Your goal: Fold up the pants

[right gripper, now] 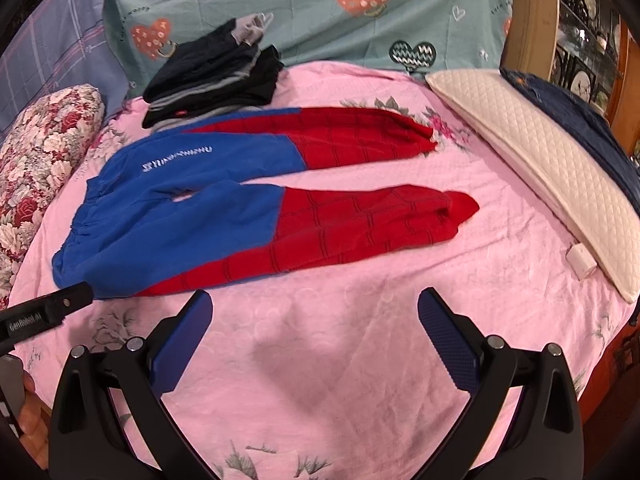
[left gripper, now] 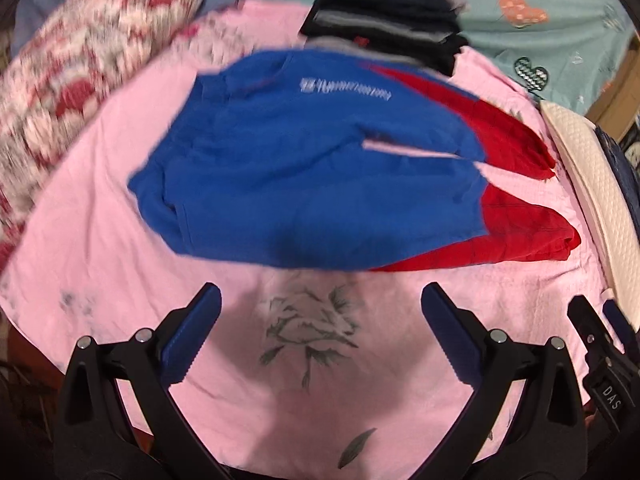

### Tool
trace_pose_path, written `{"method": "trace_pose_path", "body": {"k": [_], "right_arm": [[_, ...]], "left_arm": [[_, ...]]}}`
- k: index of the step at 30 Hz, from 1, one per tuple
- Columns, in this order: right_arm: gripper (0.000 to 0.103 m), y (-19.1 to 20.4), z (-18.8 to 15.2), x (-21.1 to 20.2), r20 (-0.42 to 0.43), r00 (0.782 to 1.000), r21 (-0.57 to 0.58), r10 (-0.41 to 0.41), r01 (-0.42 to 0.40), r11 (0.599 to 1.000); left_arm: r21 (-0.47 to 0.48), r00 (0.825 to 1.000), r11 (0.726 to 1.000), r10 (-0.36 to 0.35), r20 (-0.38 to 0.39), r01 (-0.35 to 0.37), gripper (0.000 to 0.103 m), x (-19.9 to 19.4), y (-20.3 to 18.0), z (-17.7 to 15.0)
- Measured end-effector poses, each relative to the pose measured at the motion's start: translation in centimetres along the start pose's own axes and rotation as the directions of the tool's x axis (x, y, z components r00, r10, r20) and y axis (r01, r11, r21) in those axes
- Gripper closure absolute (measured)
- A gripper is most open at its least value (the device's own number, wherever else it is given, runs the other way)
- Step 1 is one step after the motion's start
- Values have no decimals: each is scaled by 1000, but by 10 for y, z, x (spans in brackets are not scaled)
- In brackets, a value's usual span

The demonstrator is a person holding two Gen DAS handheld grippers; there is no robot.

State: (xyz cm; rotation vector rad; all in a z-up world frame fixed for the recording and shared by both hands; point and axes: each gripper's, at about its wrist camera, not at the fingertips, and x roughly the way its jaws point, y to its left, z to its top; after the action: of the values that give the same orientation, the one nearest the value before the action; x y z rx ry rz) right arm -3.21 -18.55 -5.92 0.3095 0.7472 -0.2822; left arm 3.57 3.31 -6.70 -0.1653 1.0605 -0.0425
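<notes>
Both tongs, left (left gripper: pixel 320 336) & right (right gripper: pixel 314 338), are gaping wide, holding nothing. Risk: fleece pants (right gripper: pixel 224 216) legs are lying splayed, so a one-layer pinch is giving a crooked fold.

**Soft cloth all round, hard plastic up front**

The pants (right gripper: pixel 208 216) look like matt fleece, blue and red, fuzzy at centre frame. Under them the pink bedsheet (right gripper: pixel 360 340) is thin, creased cloth. Upper right, a cream pillow (right gripper: pixel 532 152) shows quilted stitching. The right hand-held gripper (right gripper: pixel 316 344) is smooth black plastic, its blue pads (right gripper: pixel 448 344) finely textured, with shiny metal pins.
</notes>
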Motion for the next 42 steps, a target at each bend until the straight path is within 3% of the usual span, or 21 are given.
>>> {"method": "trace_pose_path", "body": {"k": [3,9,12,13,14,15,16,18,19,21,25,29,33,35,36,37,38,39,42], "right_arm": [[1,-4,-1,5,-19,1000,16,-8,9,1000],[1,-4,-1,4,-18,1000,11,-5,5,1000],[1,-10,0,5,-19,1000,23,-14,15,1000],[1,-14,2,6,-20,1000,29,-14,15,999],[1,-19,5,6,-20,1000,37,-18,19,999],[1,-23,8,6,-19,1000,41,-23,24,999],[1,-29,11,6,-16,999,44,-29,29,999],[1,-52,25,10,-22,999,54,-30,31,998],[1,-65,33,14,-36,999,69,-36,38,997],[1,-94,47,29,-88,996,121,-19,30,992],[1,-166,70,80,-229,971,311,74,1,950],[1,-185,74,121,-302,934,405,191,-56,913],[20,-166,71,143,-344,894,423,286,-125,897],[32,-156,71,154,-354,886,423,299,-133,896],[51,-156,73,158,-346,898,409,270,-115,905],[89,-153,75,159,-328,914,386,239,-101,917],[92,-154,74,164,-324,901,414,290,-140,899],[93,-157,73,164,-310,902,450,300,-138,882],[93,-161,78,146,-263,921,450,288,-147,881]], "left_arm": [[-132,996,989,-70,-52,62,2,19,41,10],[-374,982,920,-165,-87,122,4,56,125,44],[-458,968,875,-229,-105,158,17,74,150,53],[-473,966,864,-243,-93,172,29,76,154,58],[-477,966,861,-246,-85,177,72,77,157,61],[-469,969,871,-222,-112,145,92,84,159,65],[-483,963,861,-243,-118,158,93,91,165,67],[-545,958,814,-280,-62,202,94,91,178,63],[-554,963,809,-266,-44,198,94,88,180,61],[-546,977,820,-211,-15,169,94,80,180,54],[-514,986,844,-167,13,150,94,71,170,42],[-477,990,869,-144,10,131,94,71,168,44],[-478,986,866,-167,-5,145,94,72,171,44],[-479,985,865,-174,-10,148,94,74,172,46],[-478,985,866,-173,-11,147,94,74,171,46],[-473,986,870,-168,-12,142,94,75,170,47],[-467,987,873,-162,-12,138,94,76,169,48],[-460,988,878,-152,-10,131,94,76,167,49],[-465,989,876,-146,1,130,94,73,167,49]]}}
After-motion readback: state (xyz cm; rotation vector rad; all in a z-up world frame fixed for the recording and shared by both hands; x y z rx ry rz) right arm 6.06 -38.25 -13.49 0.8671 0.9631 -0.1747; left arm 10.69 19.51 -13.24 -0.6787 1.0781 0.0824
